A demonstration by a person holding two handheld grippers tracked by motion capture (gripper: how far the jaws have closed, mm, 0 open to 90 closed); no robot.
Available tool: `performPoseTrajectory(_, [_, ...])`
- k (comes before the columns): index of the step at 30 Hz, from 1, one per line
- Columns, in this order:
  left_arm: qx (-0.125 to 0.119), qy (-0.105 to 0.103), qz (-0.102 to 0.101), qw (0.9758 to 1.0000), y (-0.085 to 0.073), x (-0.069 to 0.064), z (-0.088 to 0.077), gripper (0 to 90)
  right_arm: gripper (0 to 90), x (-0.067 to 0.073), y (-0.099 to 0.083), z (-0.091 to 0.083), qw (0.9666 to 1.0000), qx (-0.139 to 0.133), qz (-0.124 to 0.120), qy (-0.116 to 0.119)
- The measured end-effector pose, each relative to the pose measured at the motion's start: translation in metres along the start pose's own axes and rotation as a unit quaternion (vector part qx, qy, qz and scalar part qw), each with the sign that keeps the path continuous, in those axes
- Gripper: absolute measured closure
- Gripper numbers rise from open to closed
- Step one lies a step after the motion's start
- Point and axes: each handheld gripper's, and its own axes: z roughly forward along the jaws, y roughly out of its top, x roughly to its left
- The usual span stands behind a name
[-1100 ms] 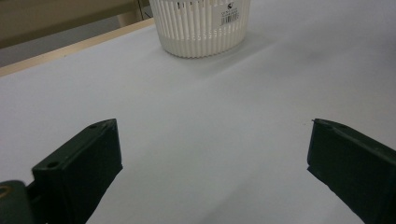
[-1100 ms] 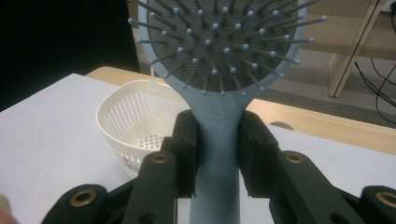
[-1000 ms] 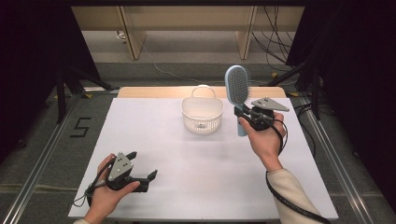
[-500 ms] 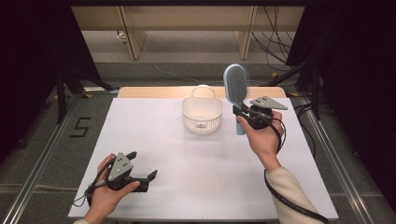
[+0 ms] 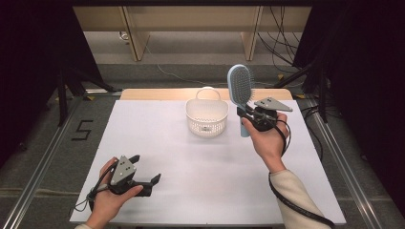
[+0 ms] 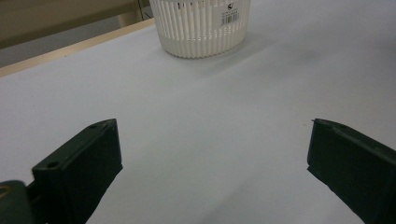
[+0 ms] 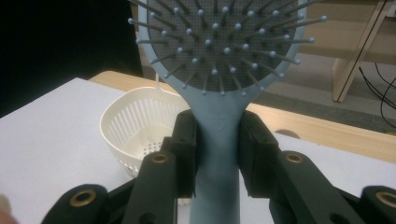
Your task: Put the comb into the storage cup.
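A light-blue hairbrush (image 5: 240, 88) stands upright above the table, held by its handle in my right gripper (image 5: 247, 114), just right of a white slatted basket (image 5: 207, 116). In the right gripper view both pads clamp the hairbrush handle (image 7: 217, 140), bristles facing the camera, with the basket (image 7: 135, 133) behind at the left. My left gripper (image 5: 145, 172) rests near the table's front left, open, nothing between its fingers. In the left gripper view its gripper (image 6: 212, 163) faces the basket (image 6: 201, 28) across bare table.
The white table (image 5: 167, 152) has a wooden strip along its far edge. Metal rails run along both sides. Wooden furniture legs and cables lie on the floor beyond. A "5" mark is on the floor at left.
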Motion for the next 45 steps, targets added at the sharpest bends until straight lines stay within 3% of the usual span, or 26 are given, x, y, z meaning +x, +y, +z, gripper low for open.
performPoseTrajectory(35, [-0.001,0.0,0.001,1.0,0.0,0.0,0.0,2.5,70.5,0.01,0.004,0.015,0.9996,-0.005,-0.028,0.004])
performPoseTrajectory(45, [0.0,-0.001,0.001,1.0,0.0,0.0,0.0,2.6,70.5,0.011,0.004,0.02,0.9985,-0.006,-0.055,0.001])
